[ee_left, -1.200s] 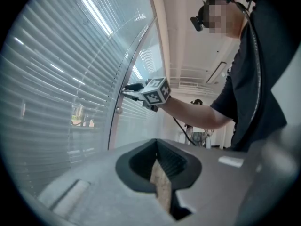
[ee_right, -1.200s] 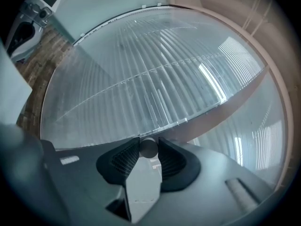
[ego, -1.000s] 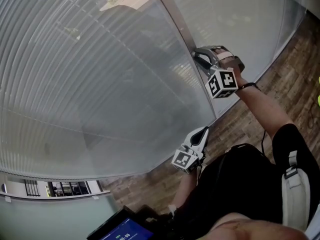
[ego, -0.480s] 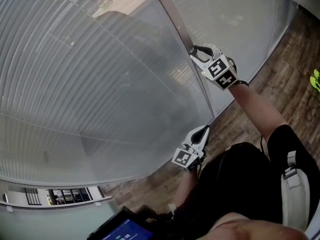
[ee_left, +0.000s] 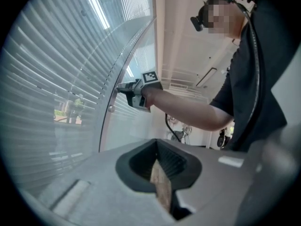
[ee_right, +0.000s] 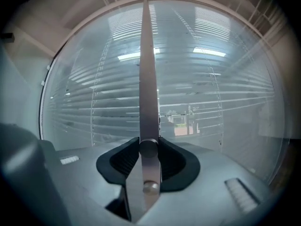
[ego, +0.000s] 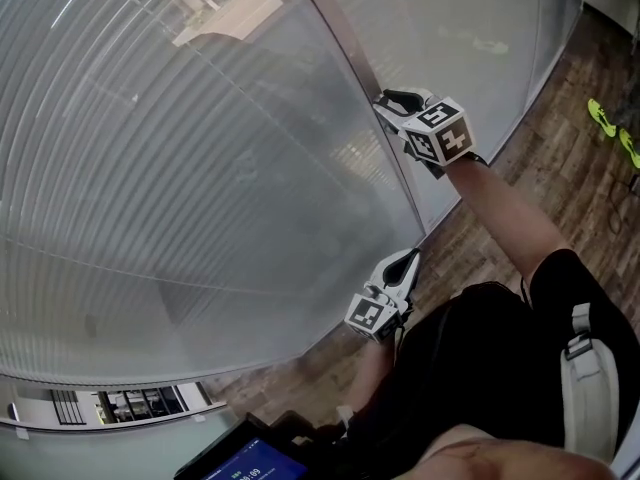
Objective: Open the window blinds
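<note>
Slatted blinds (ego: 180, 168) hang behind curved glass, split by an upright metal strip (ego: 350, 48). My right gripper (ego: 385, 103) is pressed against that strip at arm's length. In the right gripper view its jaws close round a small round knob (ee_right: 148, 148) on the strip (ee_right: 146, 79); a second round stud (ee_right: 150, 187) sits just below. From the left gripper view the right gripper (ee_left: 121, 88) meets the strip edge. My left gripper (ego: 408, 260) hangs lower, near the glass, its jaws (ee_left: 162, 185) together and holding nothing.
Wooden floor (ego: 560, 118) runs along the foot of the glass at the right, with yellow-green things (ego: 606, 118) lying on it. A tablet screen (ego: 250, 460) glows at the bottom edge. My body and a shoulder strap (ego: 590, 388) fill the lower right.
My right gripper has rolled on the knob, its marker cube turning from facing down to facing up, and shifted slightly up-left along the strip. The left gripper has stayed put.
</note>
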Motion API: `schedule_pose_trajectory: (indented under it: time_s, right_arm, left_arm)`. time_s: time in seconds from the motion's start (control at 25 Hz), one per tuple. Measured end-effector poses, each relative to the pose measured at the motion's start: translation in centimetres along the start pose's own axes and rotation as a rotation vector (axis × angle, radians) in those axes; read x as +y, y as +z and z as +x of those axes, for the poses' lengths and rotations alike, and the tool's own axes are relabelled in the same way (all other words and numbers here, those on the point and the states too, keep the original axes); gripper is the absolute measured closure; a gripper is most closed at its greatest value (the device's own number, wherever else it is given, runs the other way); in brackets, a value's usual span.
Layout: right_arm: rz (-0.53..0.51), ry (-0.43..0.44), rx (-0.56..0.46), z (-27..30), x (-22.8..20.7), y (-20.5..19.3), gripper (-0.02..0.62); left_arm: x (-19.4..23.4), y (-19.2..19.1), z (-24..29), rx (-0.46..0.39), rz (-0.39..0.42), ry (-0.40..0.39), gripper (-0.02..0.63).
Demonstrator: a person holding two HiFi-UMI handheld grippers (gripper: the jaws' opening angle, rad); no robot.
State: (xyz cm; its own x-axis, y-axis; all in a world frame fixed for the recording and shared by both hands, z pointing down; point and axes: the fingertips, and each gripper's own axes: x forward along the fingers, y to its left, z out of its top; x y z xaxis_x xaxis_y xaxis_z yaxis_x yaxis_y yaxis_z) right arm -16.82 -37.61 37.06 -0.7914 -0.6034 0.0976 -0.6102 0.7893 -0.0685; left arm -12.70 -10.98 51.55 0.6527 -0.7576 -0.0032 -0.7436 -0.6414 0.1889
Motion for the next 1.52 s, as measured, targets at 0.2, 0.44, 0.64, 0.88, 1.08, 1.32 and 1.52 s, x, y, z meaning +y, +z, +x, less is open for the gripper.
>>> schedule_pose_trajectory:
  time_s: [0.2, 0.44, 0.64, 0.88, 1.08, 1.32, 1.52]
  right_arm:
    - [0.152, 0.015, -0.016, 0.1, -0.2, -0.6, 0.469]
    - [0.256, 0.026, -0.034, -0.5, -0.3, -0.1, 0.469]
    - [0.257, 0.019, -0.037, -0.7, -0.2, 0.2, 0.469]
    - [0.250, 0.013, -0.044, -0.7, -0.1, 0.2, 0.469]
    - [0.207, 0.025, -0.033, -0.6, -0.1, 0.3, 0.465]
    - [0.034, 0.031, -0.001, -0.6, 0.4, 0.2, 0.430]
    - [-0.187, 0.005, 0.025, -1.3, 0.3, -0.1, 0.414]
  left_arm:
    - [0.1, -0.8, 0.0, 0.004, 0.003, -0.032, 0.604]
    - [-0.3, -0.5, 0.2, -0.022, 0.029, -0.055, 0.604]
    - [-0.4, 0.0, 0.0, -0.018, 0.016, -0.055, 0.604]
    - [-0.2, -0.2, -0.4, -0.010, 0.024, -0.054, 0.604]
    - [-0.2, -0.1, -0.4, -0.022, 0.016, -0.048, 0.604]
    - [0.3, -0.4, -0.4, -0.020, 0.008, -0.037, 0.604]
    - [0.3, -0.2, 0.2, -0.008, 0.006, -0.041, 0.604]
